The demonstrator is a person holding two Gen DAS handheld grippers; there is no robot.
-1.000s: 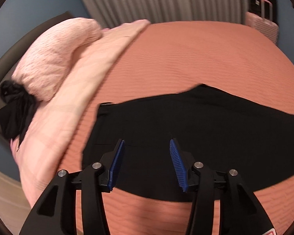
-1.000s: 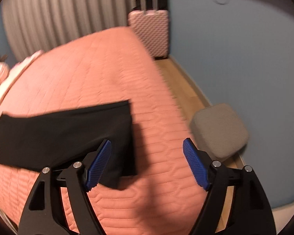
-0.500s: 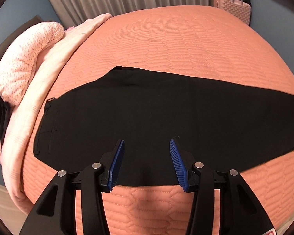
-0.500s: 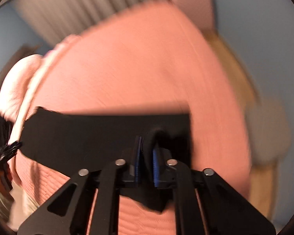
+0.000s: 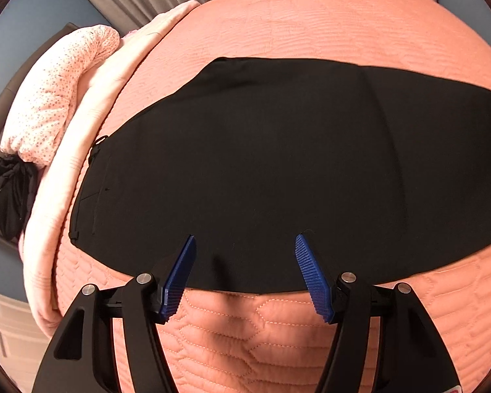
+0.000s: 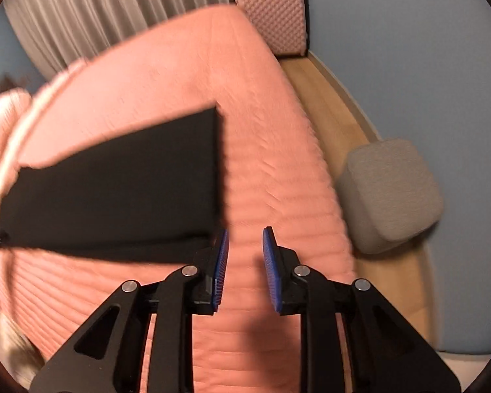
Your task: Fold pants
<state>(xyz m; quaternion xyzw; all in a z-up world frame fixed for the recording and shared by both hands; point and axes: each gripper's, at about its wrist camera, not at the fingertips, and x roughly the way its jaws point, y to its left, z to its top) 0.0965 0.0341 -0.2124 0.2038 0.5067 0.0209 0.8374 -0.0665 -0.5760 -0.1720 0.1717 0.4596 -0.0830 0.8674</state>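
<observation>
Black pants [image 5: 262, 163] lie flat across a salmon quilted bed [image 5: 327, 23], waistband toward the left. My left gripper [image 5: 245, 239] hovers over their near edge; its jaws are opening and the blue pads do not press the cloth. In the right wrist view the pants [image 6: 114, 190] show as a long strip ending at the leg hem. My right gripper [image 6: 245, 232] sits just right of that hem over bare quilt [image 6: 262, 150]; its jaws are opening from a narrow gap with nothing between them.
A pink folded blanket and dotted pillow [image 5: 59, 91] lie at the bed's left, with a black cloth bundle [image 5: 9, 193] beside them. Right of the bed are wood floor, a grey pouf [image 6: 389, 193] and a pink suitcase [image 6: 271, 9]. Curtains hang behind.
My left gripper sank closer to the pants and its jaws widened. My right gripper closed on the leg end, then let it go and now stands off the hem with jaws slightly apart.
</observation>
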